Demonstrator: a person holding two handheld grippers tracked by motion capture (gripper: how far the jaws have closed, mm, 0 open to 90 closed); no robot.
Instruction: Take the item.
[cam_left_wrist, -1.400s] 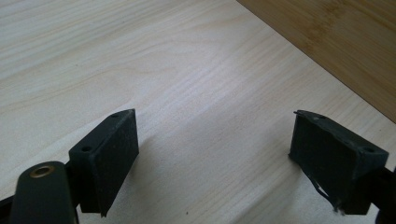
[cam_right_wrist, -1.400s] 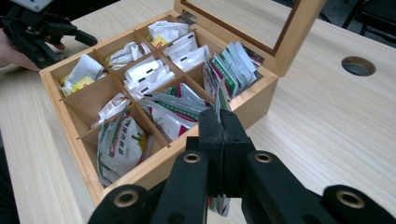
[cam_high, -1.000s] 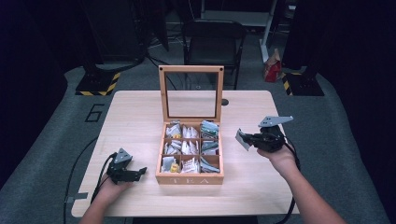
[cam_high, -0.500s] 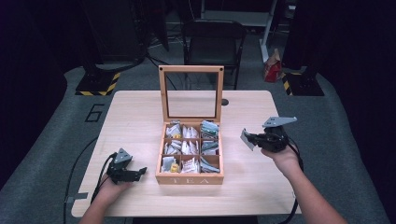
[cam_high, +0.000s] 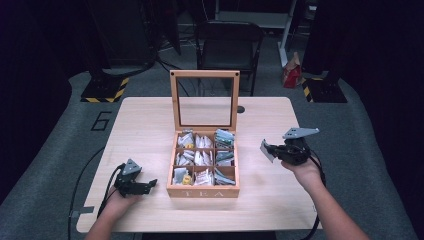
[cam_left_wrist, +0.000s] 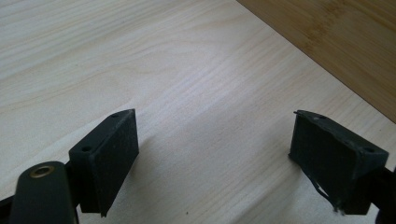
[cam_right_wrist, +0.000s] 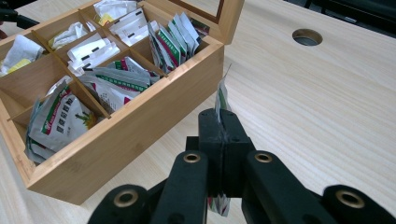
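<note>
Two grippers: both in hand.
Right gripper (cam_right_wrist: 223, 133): clamped on tea packet (cam_right_wrist: 221, 100), right of tea box (cam_high: 204, 191).
Left gripper (cam_left_wrist: 224, 154): jaws apart over bare table (cam_left_wrist: 196, 70).

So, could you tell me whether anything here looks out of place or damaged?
One thing: a tea sachet is outside the tea box, clamped on edge in the right gripper above the table. The pad on one finger of the open left gripper looks frayed at its lower edge. The sachets in the compartments sit tidily.

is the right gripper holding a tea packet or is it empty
Holding one: the right gripper has its jaws shut on a tea packet, outside the tea box.
</note>
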